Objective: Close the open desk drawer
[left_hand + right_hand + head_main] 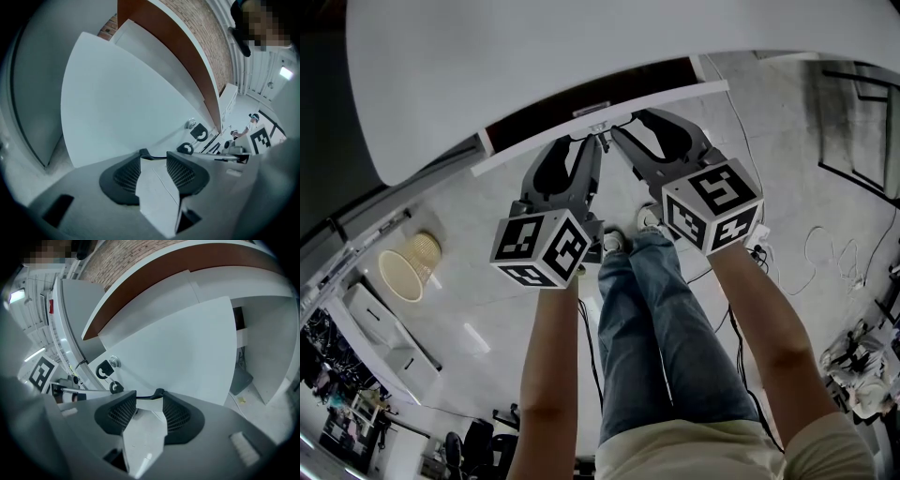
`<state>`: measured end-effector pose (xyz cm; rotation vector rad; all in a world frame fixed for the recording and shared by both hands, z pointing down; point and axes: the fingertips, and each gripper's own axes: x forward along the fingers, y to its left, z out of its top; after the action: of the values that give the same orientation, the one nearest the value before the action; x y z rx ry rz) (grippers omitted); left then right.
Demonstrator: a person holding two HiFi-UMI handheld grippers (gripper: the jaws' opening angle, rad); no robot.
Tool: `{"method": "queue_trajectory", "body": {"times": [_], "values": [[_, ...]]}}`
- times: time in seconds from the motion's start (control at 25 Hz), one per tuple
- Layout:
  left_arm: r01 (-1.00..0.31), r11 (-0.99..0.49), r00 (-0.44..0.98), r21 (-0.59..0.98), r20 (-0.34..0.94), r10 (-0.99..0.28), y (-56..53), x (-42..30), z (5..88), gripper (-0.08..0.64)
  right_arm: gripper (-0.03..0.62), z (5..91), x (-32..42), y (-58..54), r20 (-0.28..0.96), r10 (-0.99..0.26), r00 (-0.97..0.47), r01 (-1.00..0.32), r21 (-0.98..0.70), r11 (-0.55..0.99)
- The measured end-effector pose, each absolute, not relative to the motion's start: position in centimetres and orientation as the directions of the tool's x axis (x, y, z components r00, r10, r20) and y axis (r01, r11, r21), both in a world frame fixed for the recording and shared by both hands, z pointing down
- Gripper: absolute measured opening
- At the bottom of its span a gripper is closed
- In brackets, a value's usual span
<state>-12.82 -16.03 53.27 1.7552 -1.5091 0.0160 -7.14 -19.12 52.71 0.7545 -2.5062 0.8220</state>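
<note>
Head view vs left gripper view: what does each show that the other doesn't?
Head view only: the wicker basket on the floor and the person's jeans. Left gripper view only: the brick wall above the desk. Both: the white drawer front and the left gripper, jaws apart, close to it.

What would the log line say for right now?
step: closing drawer, not yet done | drawer: partly open | left tool: open, empty, at drawer | right tool: open, empty, at drawer
</note>
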Motion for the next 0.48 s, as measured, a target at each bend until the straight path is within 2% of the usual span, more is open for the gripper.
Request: {"method": "queue_trajectory", "body": {"times": [0.48], "values": [[-0.835, 0.035, 0.279, 0.550, 0.476, -0.834, -18.1, -14.4, 53.3, 0.173, 0.183, 52.8, -8.8, -21.1, 0.501, -0.375, -0.780, -0.597, -0.418, 0.684]]}}
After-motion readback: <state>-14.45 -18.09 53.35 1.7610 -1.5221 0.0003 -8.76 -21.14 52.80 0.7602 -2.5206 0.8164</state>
